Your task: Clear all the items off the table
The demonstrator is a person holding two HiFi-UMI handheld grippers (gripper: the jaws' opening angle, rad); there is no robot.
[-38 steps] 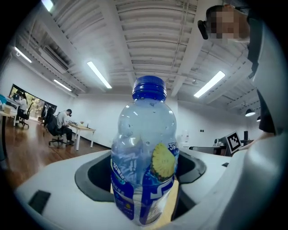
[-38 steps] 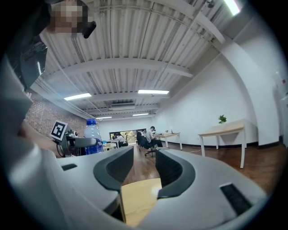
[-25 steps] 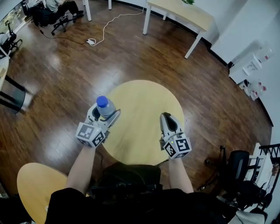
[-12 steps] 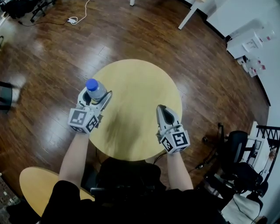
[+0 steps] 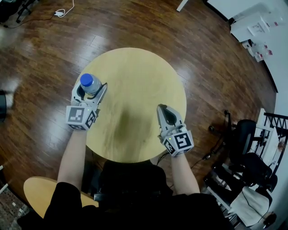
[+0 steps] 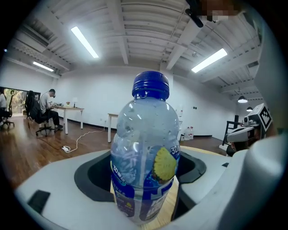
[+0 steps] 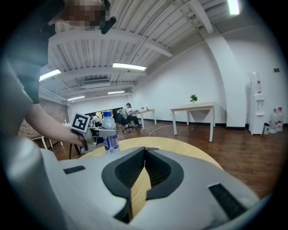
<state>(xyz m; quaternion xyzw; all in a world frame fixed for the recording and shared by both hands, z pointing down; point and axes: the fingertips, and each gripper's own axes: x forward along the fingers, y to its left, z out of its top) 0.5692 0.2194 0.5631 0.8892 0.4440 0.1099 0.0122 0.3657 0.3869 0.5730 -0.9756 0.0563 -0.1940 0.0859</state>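
Observation:
A clear water bottle (image 5: pixel 90 84) with a blue cap and blue label stands upright between the jaws of my left gripper (image 5: pixel 91 88), which is shut on it at the left rim of the round light-wood table (image 5: pixel 135 67). The left gripper view shows the bottle (image 6: pixel 144 179) filling the gap, with the table's wood below it; whether it rests on the table I cannot tell. My right gripper (image 5: pixel 163 108) is shut and holds nothing, low over the table's right side. In the right gripper view its jaw tips (image 7: pixel 145 149) meet, with the bottle (image 7: pixel 109 134) far off to the left.
Dark wooden floor surrounds the table. A second round wooden top (image 5: pixel 38 191) is at the lower left. Black chairs and gear (image 5: pixel 245 148) stand at the right, white boxes (image 5: pixel 252 29) at the upper right, and a cable with a power strip (image 5: pixel 60 12) at the upper left.
Both grippers have sunk toward the table. The left one carried the bottle leftward to the table's left rim. The right gripper stayed shut and empty.

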